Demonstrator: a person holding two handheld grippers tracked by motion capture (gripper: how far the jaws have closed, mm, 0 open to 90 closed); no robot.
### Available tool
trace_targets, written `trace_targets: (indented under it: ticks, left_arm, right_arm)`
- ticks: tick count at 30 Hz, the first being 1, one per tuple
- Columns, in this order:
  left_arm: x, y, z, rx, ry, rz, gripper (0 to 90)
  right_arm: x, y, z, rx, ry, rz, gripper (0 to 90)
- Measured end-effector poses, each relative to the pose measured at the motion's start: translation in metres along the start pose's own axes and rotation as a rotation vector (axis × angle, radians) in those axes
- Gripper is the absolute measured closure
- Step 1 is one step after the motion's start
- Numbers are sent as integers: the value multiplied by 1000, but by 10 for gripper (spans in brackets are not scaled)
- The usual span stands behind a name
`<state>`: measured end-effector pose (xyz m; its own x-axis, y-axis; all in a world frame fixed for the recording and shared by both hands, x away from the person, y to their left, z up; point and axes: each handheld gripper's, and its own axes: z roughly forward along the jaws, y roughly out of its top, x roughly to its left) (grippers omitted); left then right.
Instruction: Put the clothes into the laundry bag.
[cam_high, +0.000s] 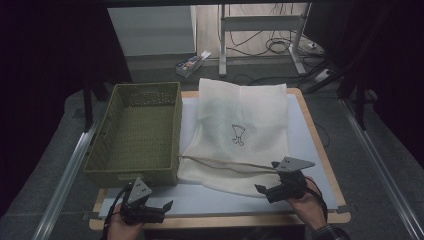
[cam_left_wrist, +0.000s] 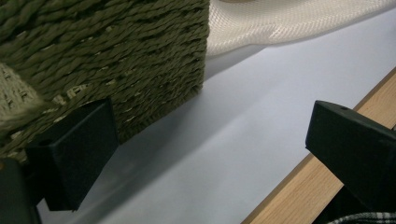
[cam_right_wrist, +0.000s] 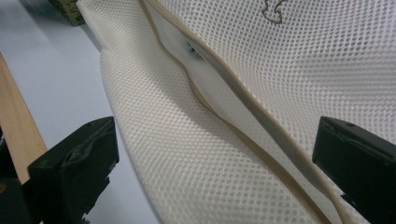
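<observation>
The mesh laundry bag (cam_high: 240, 135) lies flat on the bench (cam_high: 310, 145), just right of the woven basket (cam_high: 137, 132), its near-left corner touching the basket's near corner. Its zipper opening (cam_high: 225, 163) runs across the near part of the bag and gapes a little; in the right gripper view the tan-edged slit (cam_right_wrist: 219, 102) stands parted, with a dark zipper pull (cam_right_wrist: 194, 50) just inside. That slack mouth faces the person, which suits reaching in or lifting one lip of it.

The right tool (cam_high: 267, 191) hovers at the bag's near edge, its jaws spread wide with mesh between them but nothing pinched. Its aim along the seam suggests the opening's edge is the likely thing to be gripped next, though it is not yet touching.

The left tool (cam_high: 162, 206) waits low at the bench's near edge, in front of the basket's near wall, jaws likewise spread and empty; from its own camera the basket corner (cam_left_wrist: 140, 70) looms close beside one jaw.

The basket is empty and stands against the bag, so it may crowd any move to the bag's left side. Beyond the bench, a small box (cam_high: 192, 62) and cables (cam_high: 277, 45) lie on the floor, well clear of the work.
</observation>
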<state>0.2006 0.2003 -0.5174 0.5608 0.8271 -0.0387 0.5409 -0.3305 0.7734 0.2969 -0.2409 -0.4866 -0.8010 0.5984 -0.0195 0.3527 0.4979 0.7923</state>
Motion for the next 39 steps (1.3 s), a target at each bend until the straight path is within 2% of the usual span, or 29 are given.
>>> trace_targets:
  ticks: [28, 39]
  left_arm:
    - [14, -15, -14, -1, 34, -34, 23]
    - [22, -22, -20, -11, 46, -61, 19]
  right_arm:
    - [-9, -22, -26, 14, -63, 41, 0]
    - [-10, -30, -36, 18, -84, 57, 0]
